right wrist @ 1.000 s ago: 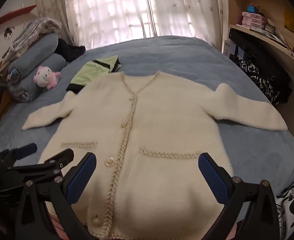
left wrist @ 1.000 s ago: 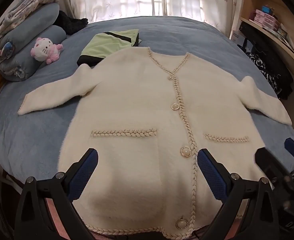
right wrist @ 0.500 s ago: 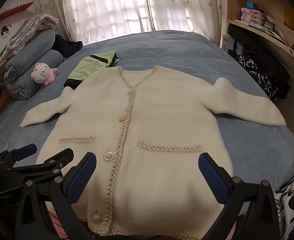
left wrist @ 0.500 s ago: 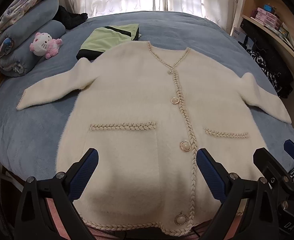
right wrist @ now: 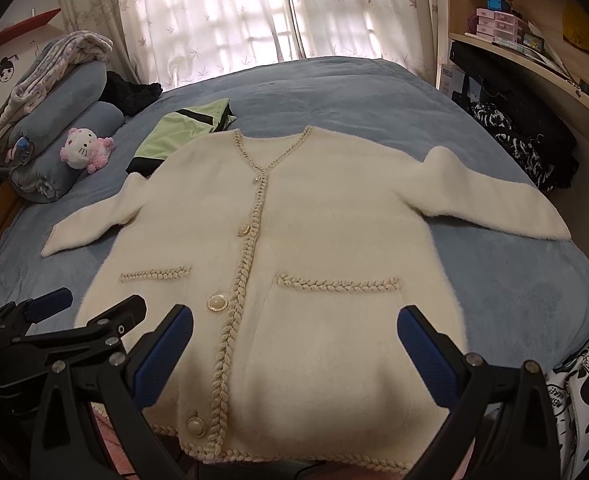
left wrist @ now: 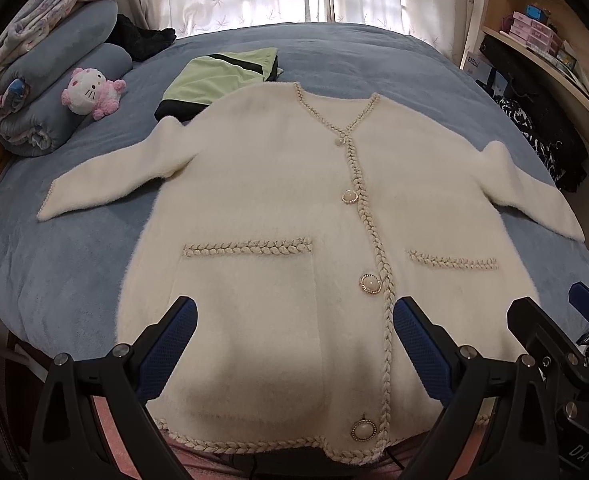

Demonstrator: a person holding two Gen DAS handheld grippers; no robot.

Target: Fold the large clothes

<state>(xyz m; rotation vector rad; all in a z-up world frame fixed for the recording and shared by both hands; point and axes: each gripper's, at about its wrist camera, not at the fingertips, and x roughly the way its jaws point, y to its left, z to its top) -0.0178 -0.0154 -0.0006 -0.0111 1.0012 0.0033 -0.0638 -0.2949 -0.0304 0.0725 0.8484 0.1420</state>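
A cream fuzzy cardigan (left wrist: pixel 278 200) (right wrist: pixel 334 216) with braided trim, pearl buttons and two pockets lies flat and buttoned on the blue bed, both sleeves spread out to the sides. Its hem hangs at the near bed edge. My left gripper (left wrist: pixel 294 340) hovers open above the lower left front, over the left pocket, holding nothing. My right gripper (right wrist: pixel 294 344) is open above the lower right front near the right pocket, also holding nothing. The right gripper shows at the right edge of the left wrist view, and the left gripper at the left edge of the right wrist view.
A folded light-green and black garment (left wrist: pixel 222 78) lies beyond the cardigan's left shoulder. Rolled blue bedding (left wrist: pixel 54 92) and a pink plush cat (left wrist: pixel 90 92) sit far left. Dark clothes (left wrist: pixel 542 128) and wooden shelves (right wrist: pixel 534 60) line the right side. Curtains hang behind the bed.
Both grippers have drawn back and risen slightly, so more of the cardigan's hem and bottom button shows. The cardigan has not moved and both grippers stay open.
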